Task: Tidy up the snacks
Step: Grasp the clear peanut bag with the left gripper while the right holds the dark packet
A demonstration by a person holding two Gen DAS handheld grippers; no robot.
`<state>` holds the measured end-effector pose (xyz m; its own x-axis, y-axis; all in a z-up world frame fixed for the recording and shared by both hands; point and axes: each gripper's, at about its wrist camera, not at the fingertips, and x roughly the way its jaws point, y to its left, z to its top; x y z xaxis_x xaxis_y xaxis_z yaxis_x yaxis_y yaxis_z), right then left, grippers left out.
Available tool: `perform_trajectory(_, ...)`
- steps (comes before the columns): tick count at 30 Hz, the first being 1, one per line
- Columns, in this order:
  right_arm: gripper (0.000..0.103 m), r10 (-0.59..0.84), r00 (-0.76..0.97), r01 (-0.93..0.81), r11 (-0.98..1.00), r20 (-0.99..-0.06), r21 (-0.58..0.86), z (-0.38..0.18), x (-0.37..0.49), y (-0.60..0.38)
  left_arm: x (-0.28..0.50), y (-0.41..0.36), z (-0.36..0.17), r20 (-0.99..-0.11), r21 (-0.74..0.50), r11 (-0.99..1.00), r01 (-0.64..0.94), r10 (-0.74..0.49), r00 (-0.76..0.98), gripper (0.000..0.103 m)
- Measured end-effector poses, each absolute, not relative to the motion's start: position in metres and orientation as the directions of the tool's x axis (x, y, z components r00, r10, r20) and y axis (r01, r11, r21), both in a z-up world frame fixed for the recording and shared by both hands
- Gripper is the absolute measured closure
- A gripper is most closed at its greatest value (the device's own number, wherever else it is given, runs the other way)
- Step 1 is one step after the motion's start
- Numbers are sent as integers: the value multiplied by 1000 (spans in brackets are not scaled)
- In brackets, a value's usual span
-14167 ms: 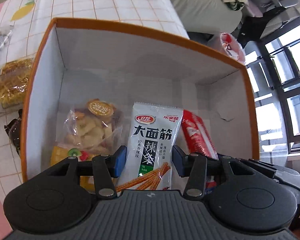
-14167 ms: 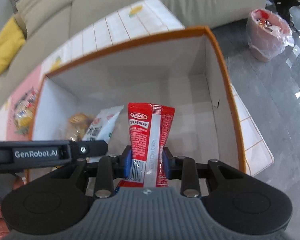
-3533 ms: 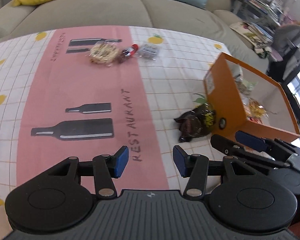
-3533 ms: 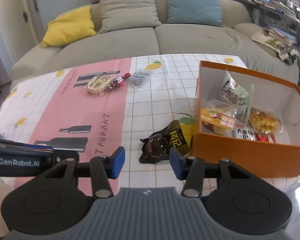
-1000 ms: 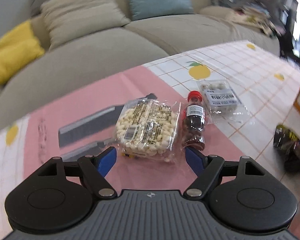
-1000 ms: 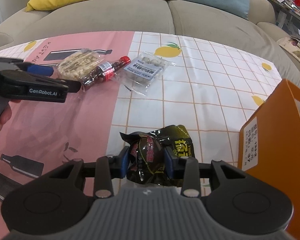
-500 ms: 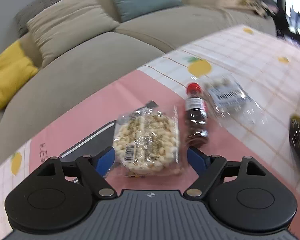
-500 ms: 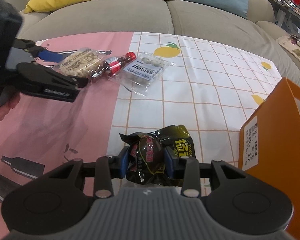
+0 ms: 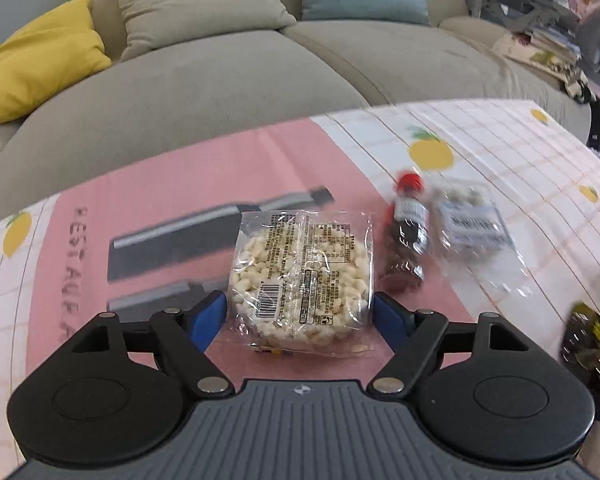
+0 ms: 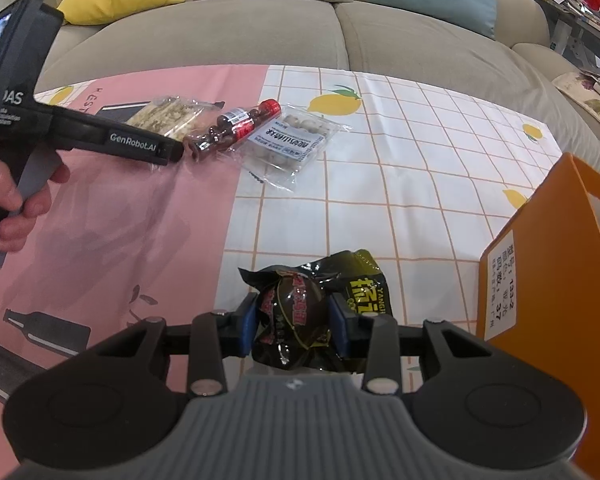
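Now, what we see:
Left gripper [image 9: 300, 316]: our blue pads flank the rice cake pack [image 9: 300, 276], jaws spread wide, just closing in, pads at the crinkly wrapper's edges without squeezing.
Rice cake pack: round, knobbly, pale, in clear film; flat on the pink tablecloth [image 9: 180, 184].
Right gripper [image 10: 296, 326]: we pinch a crumpled, glossy dark pouch [image 10: 300, 312] on the checked cloth.
Bottle [image 9: 406, 236]: small, red-capped, lying beside the pack.
Clear bag [image 9: 474, 224]: next to the bottle.
Box [image 10: 540, 264]: orange, stiff, right of the pouch.
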<state>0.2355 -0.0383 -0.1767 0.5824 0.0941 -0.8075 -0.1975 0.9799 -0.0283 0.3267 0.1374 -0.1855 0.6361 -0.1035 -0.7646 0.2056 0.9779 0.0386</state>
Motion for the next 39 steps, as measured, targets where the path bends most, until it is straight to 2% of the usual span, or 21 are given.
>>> perform_trajectory(12,67,109,560,-248,968,-821,-41,-174,188,-43,221,103,-174,-909,29,997,65,0,417,14)
perform_trajectory(17,65,138,559,-286,958,-817,-34,-175,161,-45,193,101,-171,-908,14,999,34,-2,419,9)
perform_trajectory(19,55,162,578,-303,953,-800,-27,-174,156,-46,186,103,-166,-895,15,1000,-7,16,446,8)
perform_trajectory(20,38,170,590,-306,952,-789,-24,-172,155,-47,184,104,-164,-887,17,1000,-25,27,462,8)
perform_trajectory(21,26,171,604,-303,952,-779,-26,-170,154,-48,183,105,-163,-879,20,999,-40,37,476,7)
perform_trajectory(26,26,193,663,-326,944,-723,-46,-168,156,-52,186,106,-158,-856,-4,998,-61,28,515,7)
perform_trajectory(32,34,222,638,-322,947,-738,6,-173,160,-58,183,105,-164,-837,25,998,-56,51,545,4)
perform_trajectory(36,34,214,625,-327,945,-751,-3,-177,156,-57,184,107,-174,-859,18,998,-66,49,510,3)
perform_trajectory(39,34,191,628,-329,944,-754,-35,-176,153,-54,181,105,-178,-843,30,998,-57,56,536,1)
